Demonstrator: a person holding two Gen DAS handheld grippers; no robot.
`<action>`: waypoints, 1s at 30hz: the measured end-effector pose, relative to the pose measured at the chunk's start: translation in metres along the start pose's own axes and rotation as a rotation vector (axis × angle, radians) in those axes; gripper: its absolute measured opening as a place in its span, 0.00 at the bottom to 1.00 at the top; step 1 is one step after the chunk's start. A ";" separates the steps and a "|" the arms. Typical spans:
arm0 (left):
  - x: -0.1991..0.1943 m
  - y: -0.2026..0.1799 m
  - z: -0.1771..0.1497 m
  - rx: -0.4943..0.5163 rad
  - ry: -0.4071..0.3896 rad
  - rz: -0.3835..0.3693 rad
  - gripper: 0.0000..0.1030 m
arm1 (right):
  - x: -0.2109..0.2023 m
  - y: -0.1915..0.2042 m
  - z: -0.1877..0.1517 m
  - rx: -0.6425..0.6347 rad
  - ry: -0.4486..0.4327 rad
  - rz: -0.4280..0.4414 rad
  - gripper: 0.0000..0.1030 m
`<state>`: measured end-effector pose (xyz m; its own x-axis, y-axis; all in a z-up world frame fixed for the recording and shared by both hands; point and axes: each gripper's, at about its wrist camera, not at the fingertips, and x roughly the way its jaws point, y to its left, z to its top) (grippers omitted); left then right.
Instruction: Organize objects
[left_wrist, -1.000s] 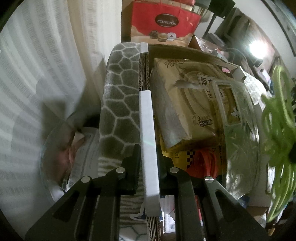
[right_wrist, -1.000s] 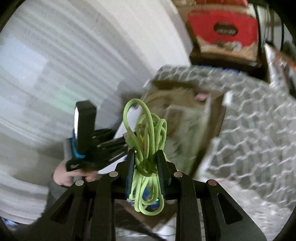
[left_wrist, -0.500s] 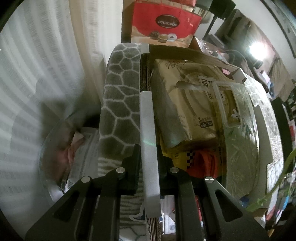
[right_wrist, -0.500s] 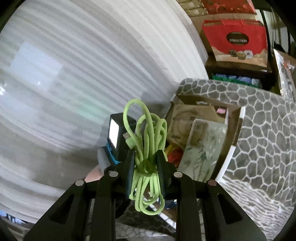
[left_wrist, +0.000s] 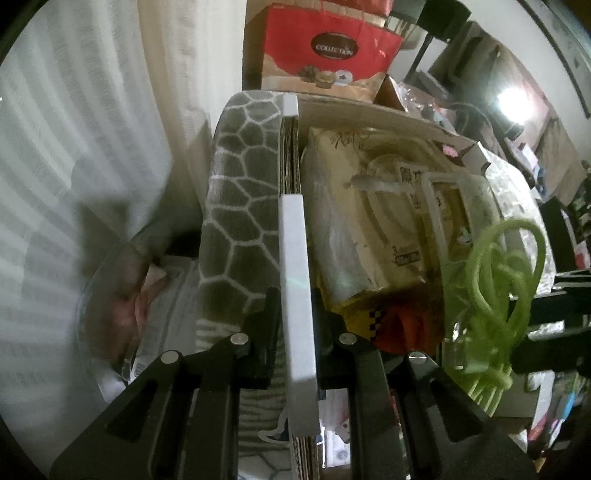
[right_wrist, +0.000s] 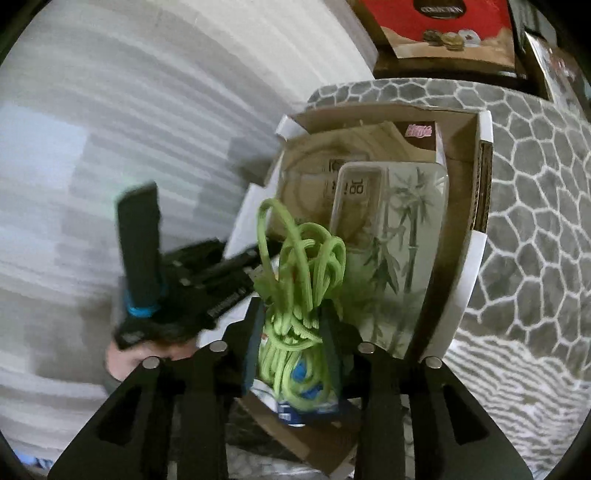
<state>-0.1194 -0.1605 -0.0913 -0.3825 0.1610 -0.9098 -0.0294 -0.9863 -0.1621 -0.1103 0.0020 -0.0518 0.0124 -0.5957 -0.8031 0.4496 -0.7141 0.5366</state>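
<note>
Cable bundle (right_wrist: 301, 291), lime green, one of it, sits between the right gripper (right_wrist: 291, 343) fingers, hanging over the cardboard box (right_wrist: 458, 140). Those jaws have just been opening; the loops fill the gap, and with the blur I can't tell if the pads press on them. In the left wrist view the same cable (left_wrist: 495, 295) shows at the right edge, above the box contents.

Left gripper (left_wrist: 295, 314): jaws together, clamped on the white edge strip (left_wrist: 295, 280) of the box's left wall (one strip in the grip; a second short white piece sits at the far corner).

Inside the box, counted: one tan plastic-wrapped pack (left_wrist: 354, 221) with printed characters, one clear lidded tray with bamboo print (right_wrist: 402, 236) lying on top of it, one orange-red item (left_wrist: 410, 325) at the near end, mostly hidden.

Box sits on a grey honeycomb-pattern cover (right_wrist: 535, 184). One red carton (left_wrist: 328, 48) marked "COLLECTION" stands beyond it. White striped curtain (right_wrist: 129, 110) fills the left side.

A hand (right_wrist: 125, 358) holds the left gripper's handle.
</note>
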 end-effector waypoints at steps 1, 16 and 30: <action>-0.001 0.000 0.001 0.000 -0.002 0.001 0.13 | -0.004 0.004 -0.001 -0.026 -0.008 -0.014 0.45; 0.008 -0.006 0.007 0.029 0.030 0.032 0.22 | -0.029 -0.046 -0.002 -0.014 -0.072 -0.256 0.49; 0.000 -0.023 0.002 0.051 0.040 0.044 0.14 | -0.027 -0.046 -0.001 -0.039 -0.065 -0.243 0.23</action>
<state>-0.1207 -0.1381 -0.0873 -0.3474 0.1181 -0.9302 -0.0605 -0.9928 -0.1035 -0.1306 0.0512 -0.0551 -0.1571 -0.4313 -0.8884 0.4667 -0.8252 0.3180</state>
